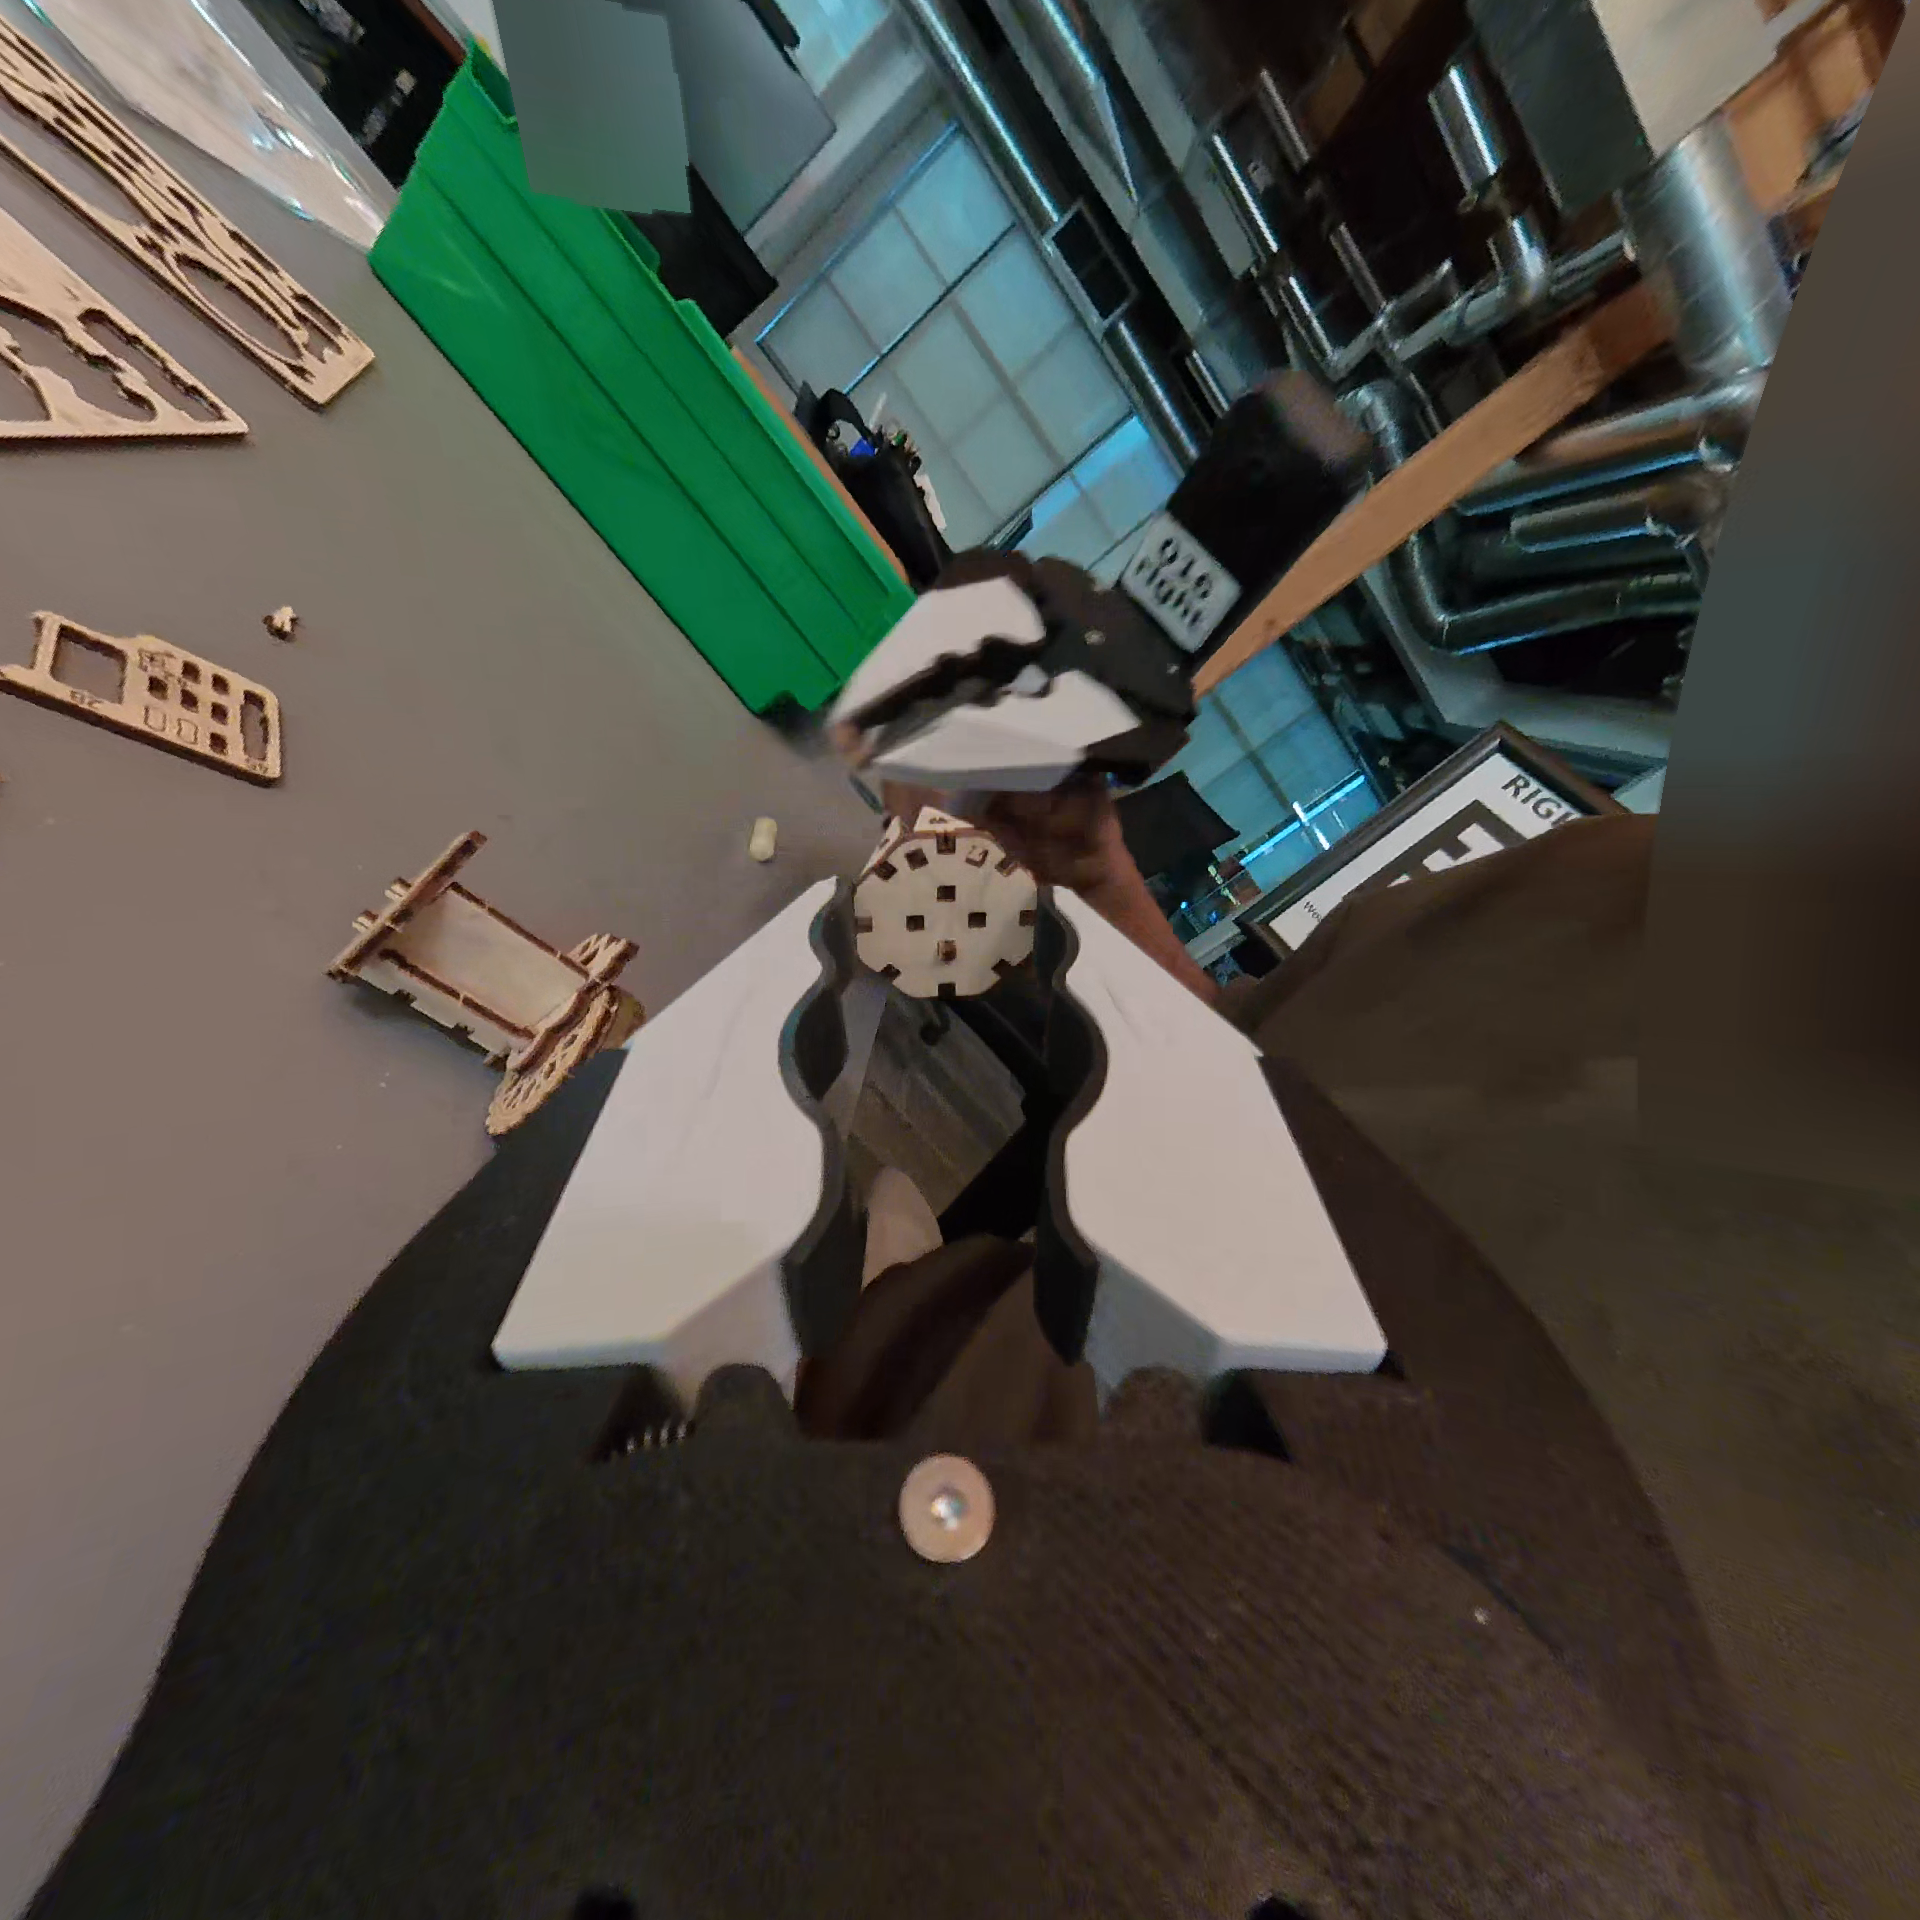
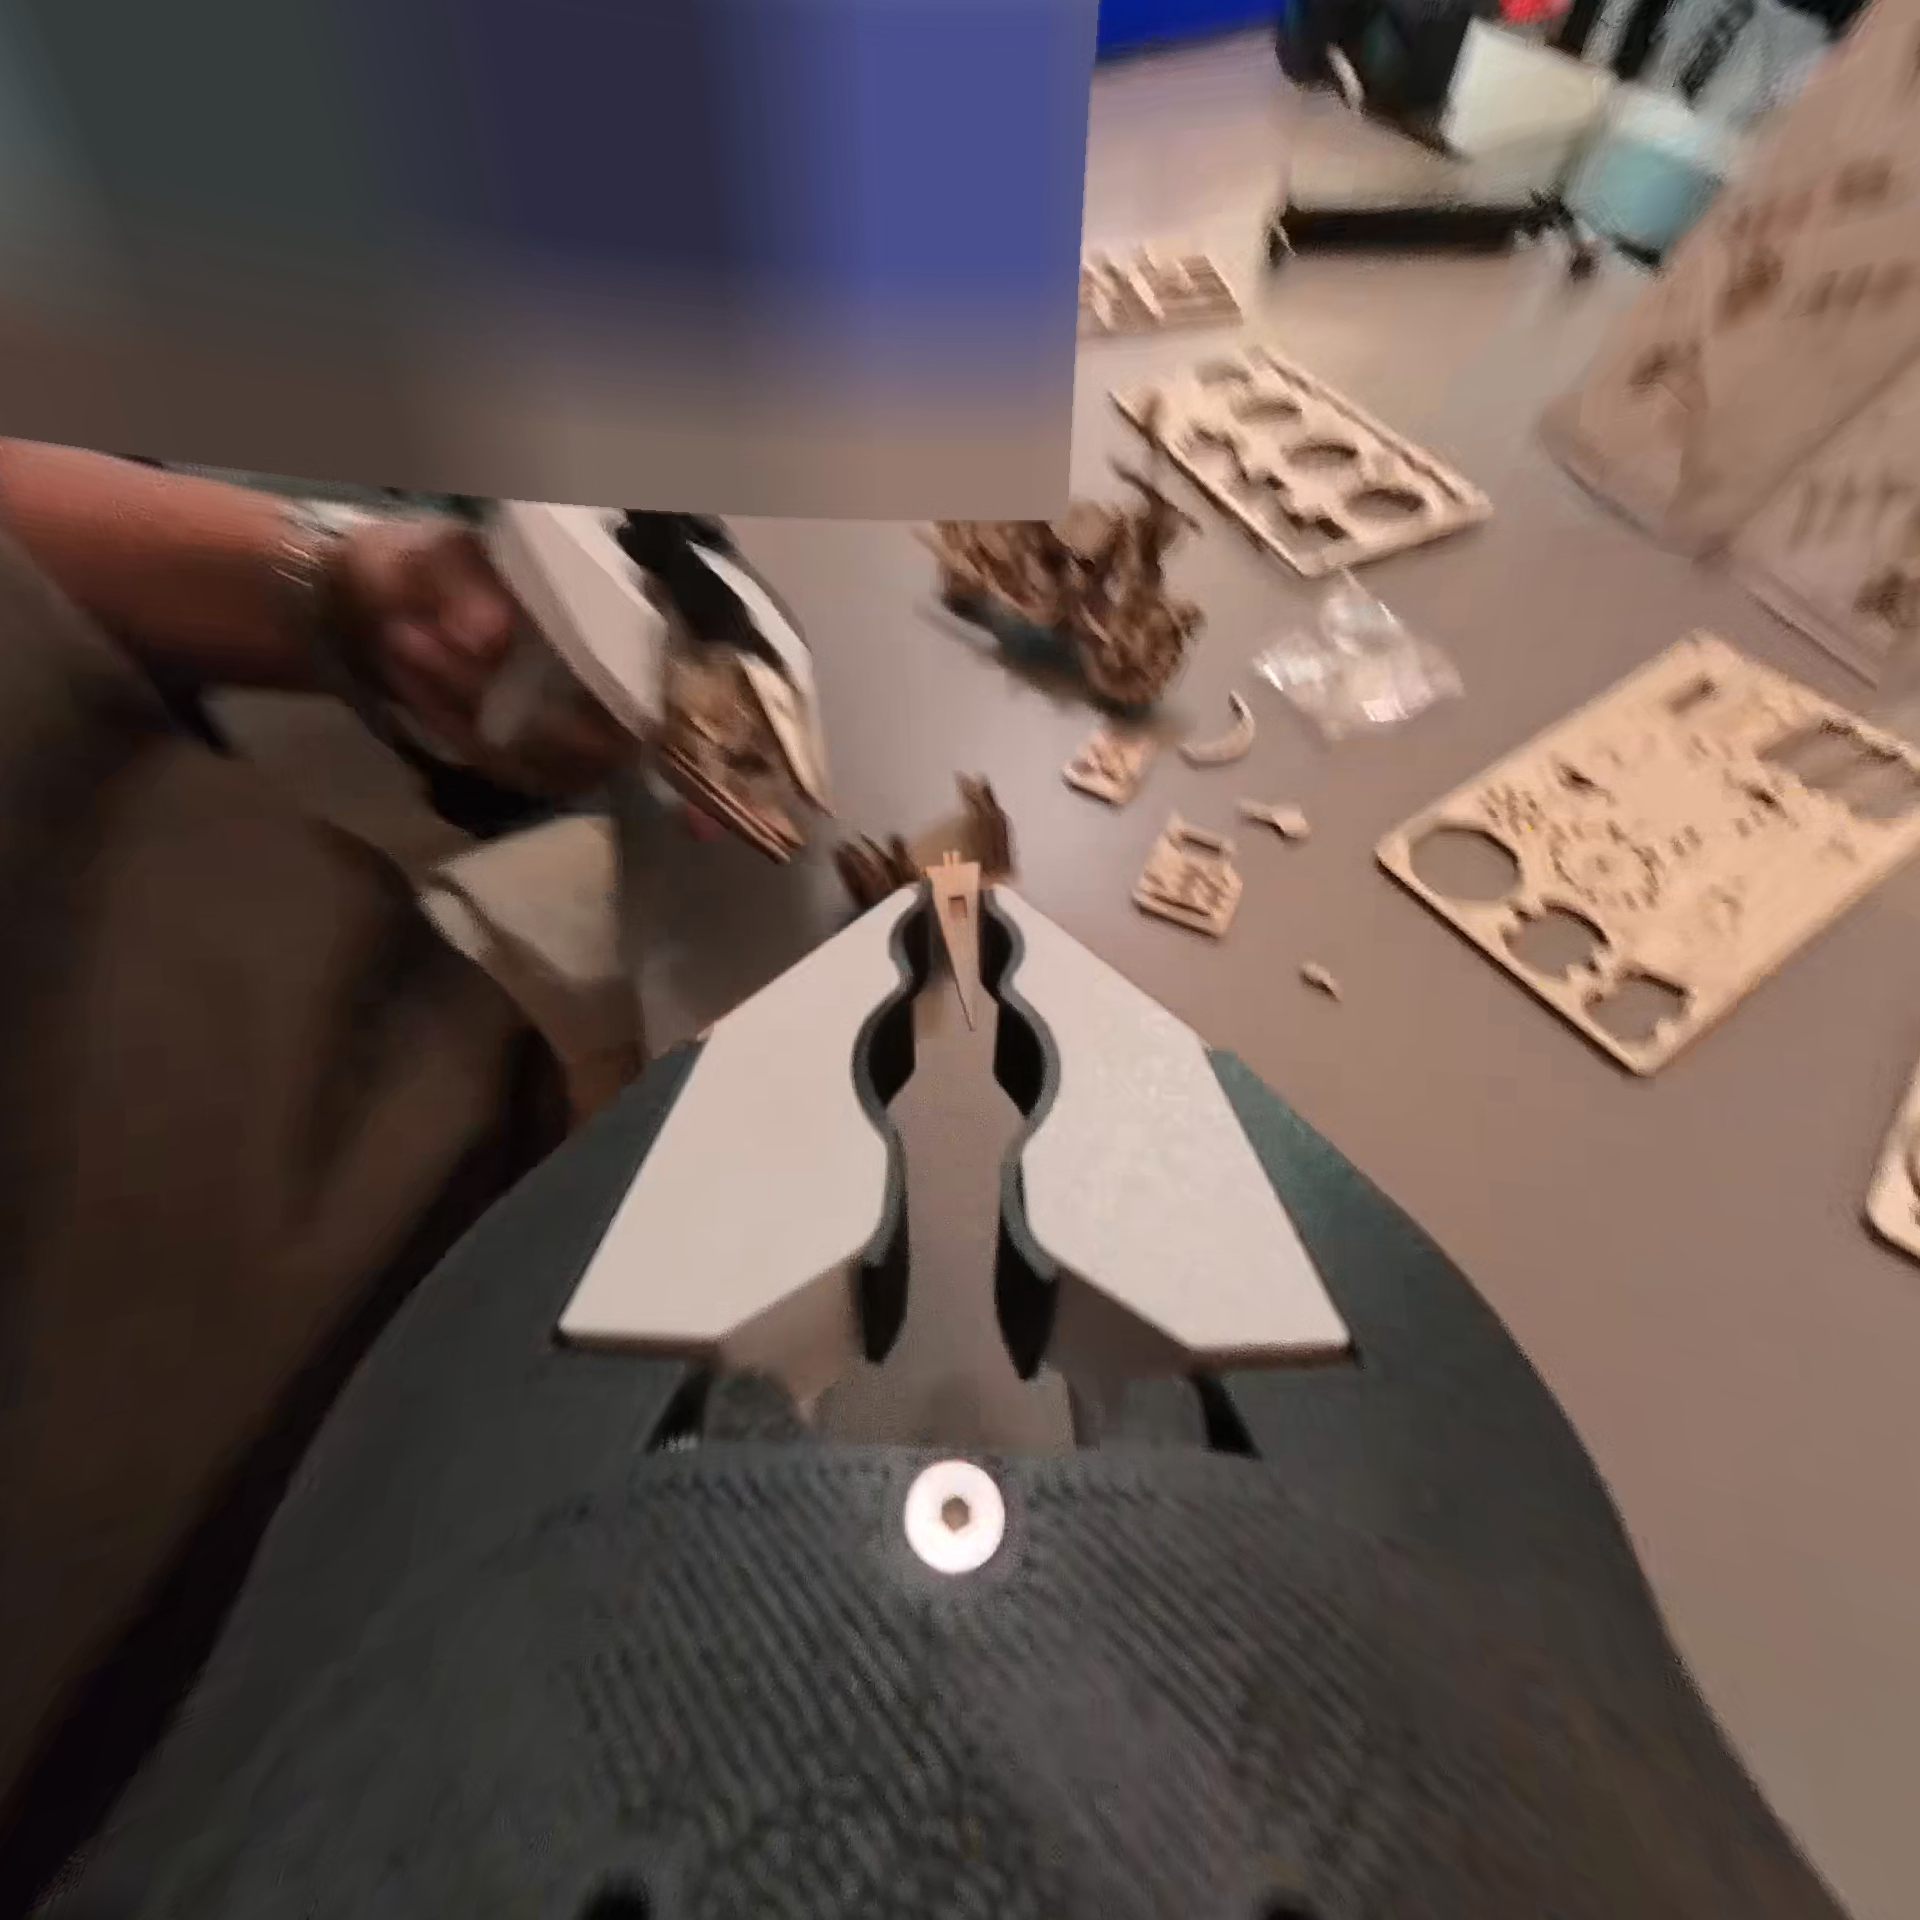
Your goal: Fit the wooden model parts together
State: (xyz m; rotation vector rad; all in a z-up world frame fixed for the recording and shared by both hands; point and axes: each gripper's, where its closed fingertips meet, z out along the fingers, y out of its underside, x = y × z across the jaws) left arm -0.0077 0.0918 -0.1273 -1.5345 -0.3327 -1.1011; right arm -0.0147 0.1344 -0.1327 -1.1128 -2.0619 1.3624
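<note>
Left gripper point(image 1: 943, 935) clamped on slotted round wooden disc point(image 1: 943, 920) at tips, raised off table, prob. so slots face incoming piece; right gripper point(image 2: 954, 899) pinched narrow on thin wooden sliver point(image 2: 958, 940), edge-on, likely for slotting in. Farther out: part-built wooden frame point(image 1: 483, 971), punched-out sheets point(image 2: 1652, 842) w/ loose bits on grey table point(image 1: 312, 1143). Beyond: green bin point(image 1: 623, 416), ducts + windows in bkgd.

A round slotted wooden disc point(image 1: 943, 920) is held upright off the table; a thin wooden sliver point(image 2: 956, 935) points forward, also held.
</note>
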